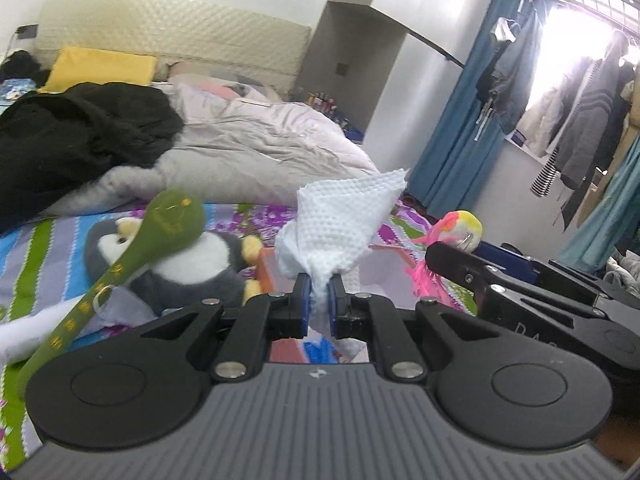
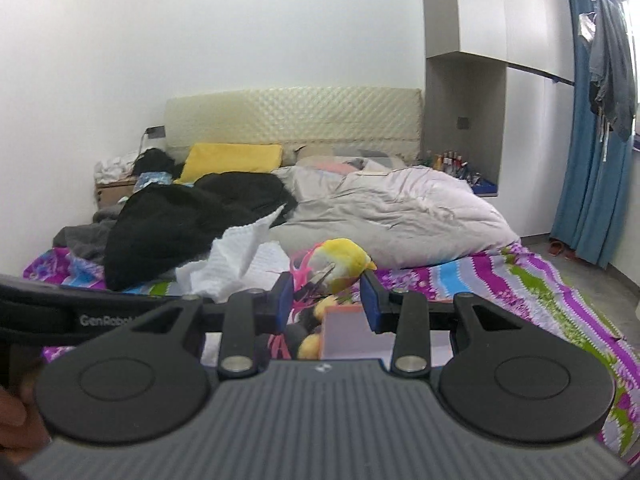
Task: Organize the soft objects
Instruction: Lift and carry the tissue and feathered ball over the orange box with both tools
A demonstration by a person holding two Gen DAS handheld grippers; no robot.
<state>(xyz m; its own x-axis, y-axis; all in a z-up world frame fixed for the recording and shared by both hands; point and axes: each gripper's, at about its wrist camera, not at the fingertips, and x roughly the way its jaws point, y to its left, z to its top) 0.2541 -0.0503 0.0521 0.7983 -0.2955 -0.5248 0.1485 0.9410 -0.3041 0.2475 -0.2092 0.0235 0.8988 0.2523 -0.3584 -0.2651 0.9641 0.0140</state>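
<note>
Left of my left gripper (image 1: 319, 294): green snake toy (image 1: 172, 216) lying across penguin plush (image 1: 192, 268), both on striped bedsheet (image 1: 40, 240).

Between its fingers: white paper towel (image 1: 344, 224), pinched at its bunched end, loose sheet fanning upward. Risk: thin paper may tear or slip if I tug.

Below and ahead: orange box (image 1: 266, 270), partly hidden.

My right gripper (image 2: 326, 298): jaws apart, holding nothing, yellow bird toy (image 2: 344, 260) just ahead. Risk: pink strings (image 2: 300, 272) may snag a finger.
</note>
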